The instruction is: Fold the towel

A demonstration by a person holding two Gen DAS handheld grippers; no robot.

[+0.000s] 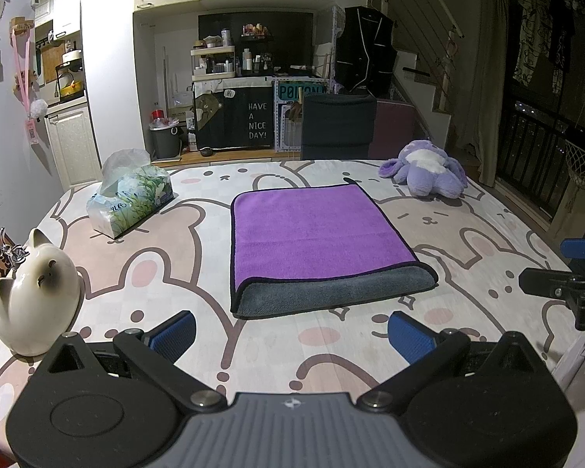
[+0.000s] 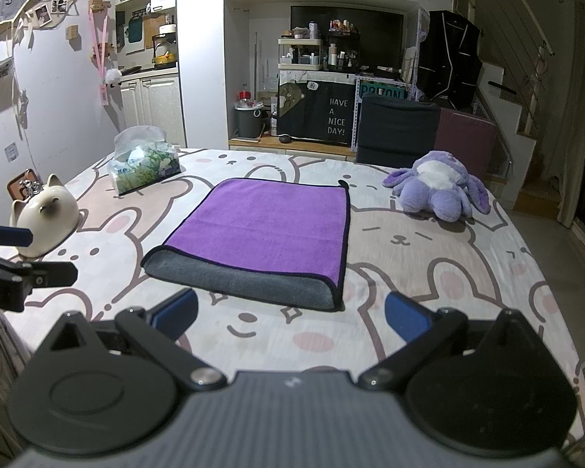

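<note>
A purple towel [image 1: 316, 230] with a grey underside lies folded on the bunny-print table, its grey fold edge [image 1: 331, 292] toward me. It also shows in the right wrist view [image 2: 269, 230]. My left gripper [image 1: 292, 337] is open and empty, a little short of the towel's near edge. My right gripper [image 2: 292, 319] is open and empty, also just short of the near edge. The right gripper's fingertips [image 1: 581, 247] show at the right edge of the left view. The left gripper's fingertips [image 2: 7, 236] show at the left edge of the right view.
A white ceramic cat [image 1: 35, 292] stands at the near left, also seen in the right view [image 2: 45, 214]. A tissue pack [image 1: 130, 199] lies at the far left. A purple plush toy [image 1: 429, 173] lies at the far right. A dark chair [image 1: 337, 124] stands behind the table.
</note>
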